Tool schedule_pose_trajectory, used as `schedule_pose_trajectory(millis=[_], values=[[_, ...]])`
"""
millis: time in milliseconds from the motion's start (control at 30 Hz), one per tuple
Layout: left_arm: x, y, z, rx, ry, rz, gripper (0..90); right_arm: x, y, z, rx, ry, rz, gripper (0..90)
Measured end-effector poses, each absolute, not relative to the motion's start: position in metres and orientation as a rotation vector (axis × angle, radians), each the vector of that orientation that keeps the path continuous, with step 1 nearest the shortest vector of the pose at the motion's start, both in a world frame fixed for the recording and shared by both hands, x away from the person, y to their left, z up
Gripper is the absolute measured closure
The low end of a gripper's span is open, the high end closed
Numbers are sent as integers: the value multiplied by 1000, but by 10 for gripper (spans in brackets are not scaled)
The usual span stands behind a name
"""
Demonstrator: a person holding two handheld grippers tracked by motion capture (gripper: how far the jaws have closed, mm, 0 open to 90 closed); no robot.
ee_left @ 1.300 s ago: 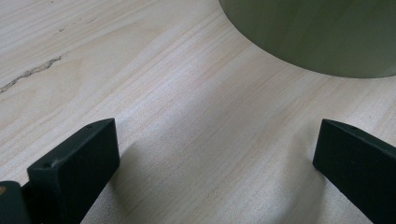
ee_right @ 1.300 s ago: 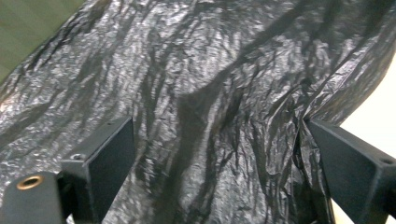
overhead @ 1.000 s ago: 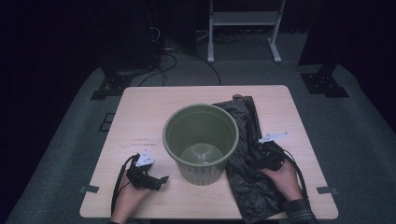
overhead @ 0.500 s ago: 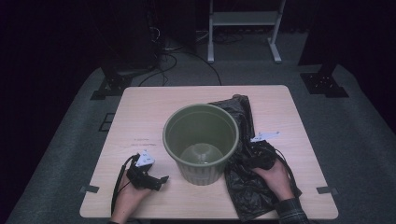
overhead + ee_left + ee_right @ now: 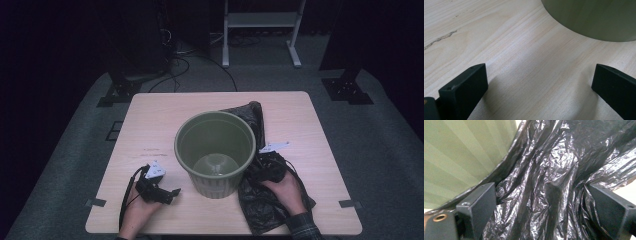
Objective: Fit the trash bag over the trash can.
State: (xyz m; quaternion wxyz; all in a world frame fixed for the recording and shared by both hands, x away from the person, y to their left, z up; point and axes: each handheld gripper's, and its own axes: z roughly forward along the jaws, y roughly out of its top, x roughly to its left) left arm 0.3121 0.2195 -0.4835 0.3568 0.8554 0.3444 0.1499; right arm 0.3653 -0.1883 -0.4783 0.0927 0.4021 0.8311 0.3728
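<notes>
With the right gripper (image 5: 544, 202) fingers wide astride the crumpled black plastic bag (image 5: 554, 170), close on one fold clear of the ribbed green plastic bin (image 5: 215, 150); the left gripper (image 5: 539, 85) fingers rest wide, empty.

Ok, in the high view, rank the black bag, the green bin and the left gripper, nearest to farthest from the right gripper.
1. black bag: directly under the right gripper, its open jaws around the plastic.
2. green bin: just to its left, mid-table.
3. left gripper: beyond the bin, at the near-left edge.

Crinkled glossy plastic bag (image 5: 554, 182); matt ribbed bin (image 5: 215, 150); wood-grain table (image 5: 524, 57).
</notes>
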Motion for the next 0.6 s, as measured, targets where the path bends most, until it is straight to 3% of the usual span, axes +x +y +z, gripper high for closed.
schedule_pose_trajectory(millis=[600], values=[[312, 219, -484, 2208, 890, 387, 0, 359, -177, -480, 1097, 2432, 987, 150]])
